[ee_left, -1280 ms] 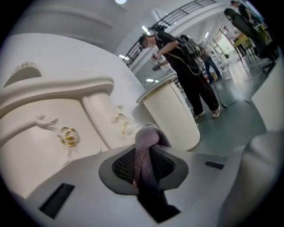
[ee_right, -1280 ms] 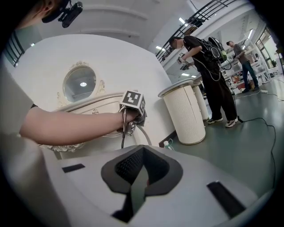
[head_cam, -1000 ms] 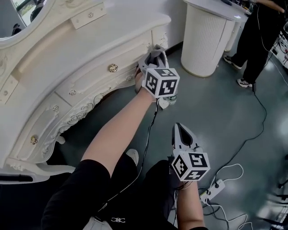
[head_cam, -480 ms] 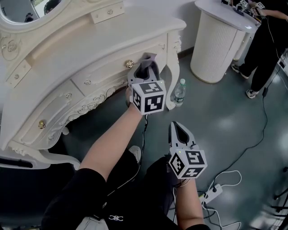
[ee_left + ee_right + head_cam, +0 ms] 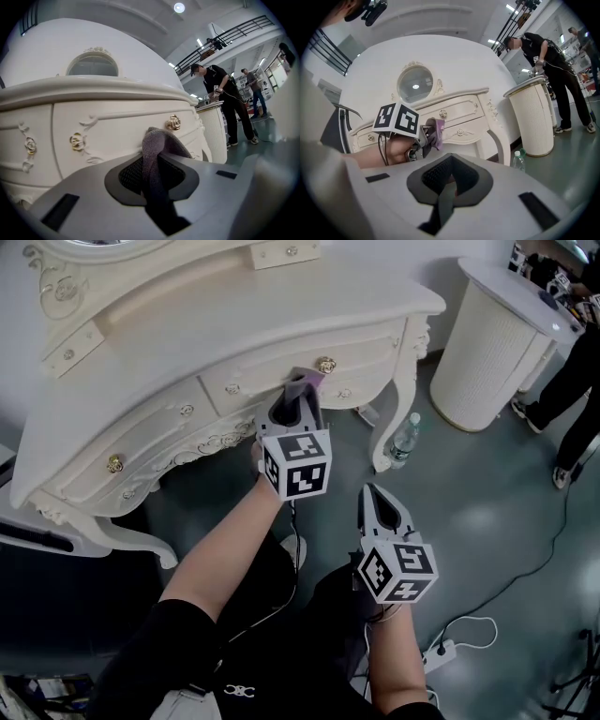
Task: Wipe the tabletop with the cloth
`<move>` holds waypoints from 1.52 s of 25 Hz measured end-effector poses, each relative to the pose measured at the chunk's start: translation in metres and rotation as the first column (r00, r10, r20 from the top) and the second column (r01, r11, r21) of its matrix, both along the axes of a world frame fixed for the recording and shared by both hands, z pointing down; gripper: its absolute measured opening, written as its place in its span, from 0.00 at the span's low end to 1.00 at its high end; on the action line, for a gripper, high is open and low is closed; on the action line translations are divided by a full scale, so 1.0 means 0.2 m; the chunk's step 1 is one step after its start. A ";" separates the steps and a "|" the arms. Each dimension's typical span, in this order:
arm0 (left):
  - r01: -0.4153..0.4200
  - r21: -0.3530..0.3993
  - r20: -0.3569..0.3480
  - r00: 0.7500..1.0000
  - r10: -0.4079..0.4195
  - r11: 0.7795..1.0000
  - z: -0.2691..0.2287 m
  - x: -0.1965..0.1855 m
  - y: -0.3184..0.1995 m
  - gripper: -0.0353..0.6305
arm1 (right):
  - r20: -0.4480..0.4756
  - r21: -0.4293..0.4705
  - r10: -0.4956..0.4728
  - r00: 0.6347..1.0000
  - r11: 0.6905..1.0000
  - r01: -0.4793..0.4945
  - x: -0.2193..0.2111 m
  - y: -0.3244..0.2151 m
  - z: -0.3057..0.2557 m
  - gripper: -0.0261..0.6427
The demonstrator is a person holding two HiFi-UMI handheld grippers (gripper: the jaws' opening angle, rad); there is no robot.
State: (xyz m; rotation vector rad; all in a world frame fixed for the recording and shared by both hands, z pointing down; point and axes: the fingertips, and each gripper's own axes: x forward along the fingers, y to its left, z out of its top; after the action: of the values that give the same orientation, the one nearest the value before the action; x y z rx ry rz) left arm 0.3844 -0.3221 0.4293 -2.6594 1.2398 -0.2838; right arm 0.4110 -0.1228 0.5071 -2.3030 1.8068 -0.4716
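Left gripper pinches grey-purple cloth, held at dressing table drawer front, below tabletop; possibly touching drawer. Right gripper lower, jaws pressed together, nothing between.

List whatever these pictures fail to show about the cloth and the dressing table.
Cloth: most of it is buried between the shut jaws of the left gripper, left gripper view.
Tabletop: its rim hides the surface in both gripper views.
Mirror: cut by the head view's top edge.
Water bottle label: too small.
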 end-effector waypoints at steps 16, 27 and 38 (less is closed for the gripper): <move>0.146 0.096 -0.021 0.989 -0.144 0.985 -0.11 -0.64 -0.11 0.15 | -0.021 0.022 -0.178 0.984 0.984 0.178 -0.25 -0.28 -0.05 0.05; 0.117 0.148 -0.039 0.993 -0.112 0.982 -0.19 -0.54 -0.10 0.15 | -0.019 0.003 -0.173 0.985 0.985 0.173 -0.27 -0.27 0.00 0.05; 0.052 0.088 0.037 0.998 -0.056 0.995 0.03 -0.36 -0.07 0.15 | -0.009 -0.014 -0.090 0.996 0.996 0.090 -0.15 -0.15 0.04 0.05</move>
State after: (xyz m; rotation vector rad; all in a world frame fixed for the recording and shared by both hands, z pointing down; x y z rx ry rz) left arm 0.3124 -0.3362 0.4350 -2.5388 1.2834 -0.2820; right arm 0.3817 -0.1532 0.5154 -2.2434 1.9246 -0.4882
